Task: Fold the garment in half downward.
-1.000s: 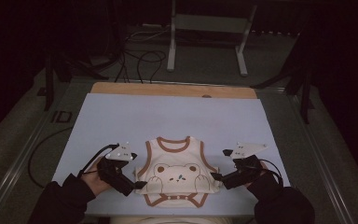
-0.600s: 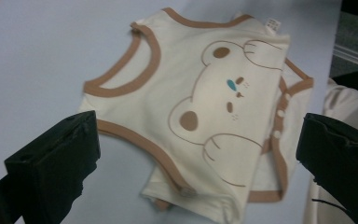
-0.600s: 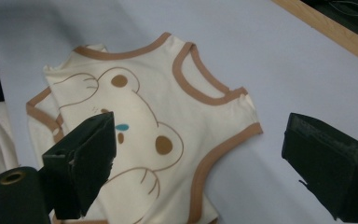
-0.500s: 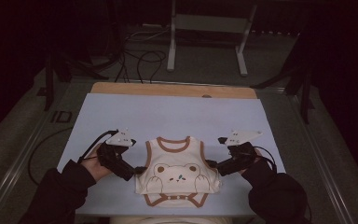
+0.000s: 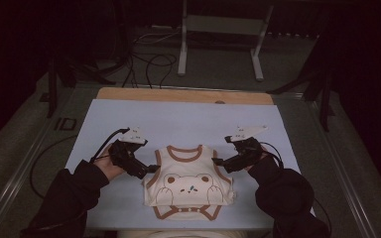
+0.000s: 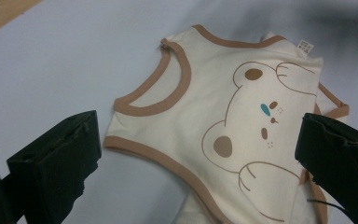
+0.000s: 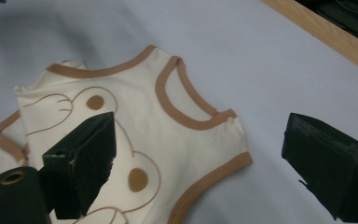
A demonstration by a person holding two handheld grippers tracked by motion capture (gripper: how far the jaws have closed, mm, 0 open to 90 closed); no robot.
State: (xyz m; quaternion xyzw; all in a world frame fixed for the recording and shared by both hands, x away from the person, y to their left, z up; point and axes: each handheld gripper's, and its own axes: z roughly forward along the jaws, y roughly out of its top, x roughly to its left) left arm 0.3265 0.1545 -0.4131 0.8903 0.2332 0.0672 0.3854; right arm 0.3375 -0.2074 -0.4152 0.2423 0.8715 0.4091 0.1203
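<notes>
Dim room, pale blue surface (image 5: pixel 188 121). My left tongs (image 5: pixel 151 169) and right tongs (image 5: pixel 217 161) both gape apart at the shoulders of the cream bear-print sleeveless top (image 5: pixel 188 183), lying flat near me. Pinch too shallow and only the brown trim catches, then slips free.

1 bear vest (image 5: pixel 188 182), 2 grippers, left (image 5: pixel 151 168) and right (image 5: pixel 217 161), 1 table (image 5: pixel 188 124).
</notes>
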